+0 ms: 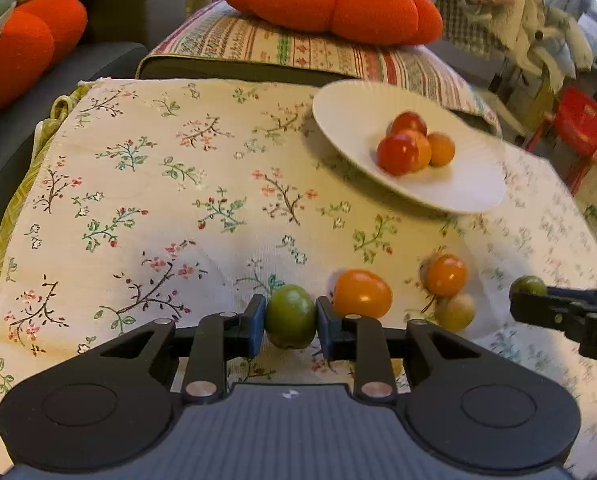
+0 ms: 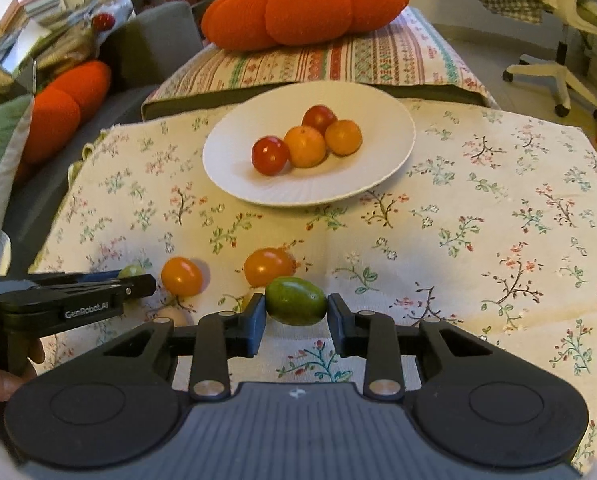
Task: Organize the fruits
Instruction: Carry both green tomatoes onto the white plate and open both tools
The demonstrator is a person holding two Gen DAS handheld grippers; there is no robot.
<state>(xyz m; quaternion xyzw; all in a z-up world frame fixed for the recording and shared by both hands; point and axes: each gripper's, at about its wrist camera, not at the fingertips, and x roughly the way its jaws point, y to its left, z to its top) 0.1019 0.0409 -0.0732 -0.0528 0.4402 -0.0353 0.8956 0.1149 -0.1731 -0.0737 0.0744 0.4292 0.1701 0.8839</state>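
My left gripper (image 1: 291,320) is shut on a green tomato (image 1: 291,315), held just above the floral cloth. My right gripper (image 2: 296,312) is shut on another green tomato (image 2: 296,301); it shows from the side in the left wrist view (image 1: 528,288). The left gripper shows from the side in the right wrist view (image 2: 138,278). A white plate (image 2: 238,184) holds two red and two orange tomatoes (image 2: 304,146); the plate also appears in the left wrist view (image 1: 458,192). Two orange tomatoes (image 1: 362,294) (image 1: 445,275) and a pale one (image 1: 455,313) lie on the cloth between the grippers.
The floral cloth (image 1: 158,200) covers a low surface. Behind it lies a striped cushion (image 2: 358,56) with an orange pumpkin pillow (image 2: 306,8). Another orange pillow (image 1: 22,48) sits on a grey sofa at left. A chair base (image 2: 550,72) stands at right.
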